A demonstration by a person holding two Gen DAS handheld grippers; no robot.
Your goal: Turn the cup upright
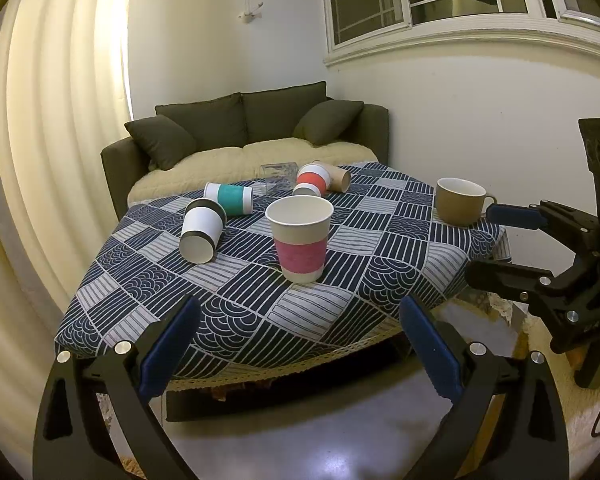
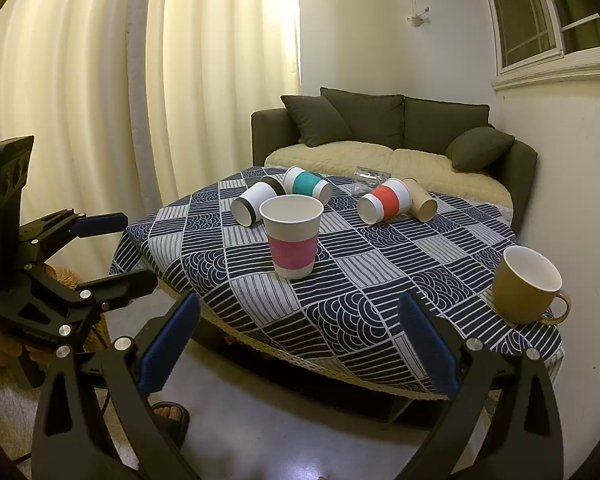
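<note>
A paper cup with a pink sleeve [image 1: 300, 238] [image 2: 292, 236] stands upright near the front of the table. Behind it, paper cups lie on their sides: a black-and-white one [image 1: 202, 230] [image 2: 254, 202], a teal one [image 1: 230, 198] [image 2: 308, 184], a red one [image 1: 312, 179] [image 2: 384, 201] and a plain brown one [image 1: 336, 176] [image 2: 420, 200]. My left gripper [image 1: 300, 344] [image 2: 120, 248] is open and empty, short of the table's front edge. My right gripper [image 2: 298, 344] [image 1: 496, 244] is also open and empty, in front of the table.
A tan mug [image 1: 460, 201] [image 2: 526, 290] stands upright at the table's right corner. A clear glass [image 1: 278, 174] [image 2: 366, 182] lies at the far side. The patterned tablecloth [image 1: 380, 256] covers the table. A dark sofa [image 1: 260, 128] stands behind; a sandalled foot [image 2: 172, 416] is below.
</note>
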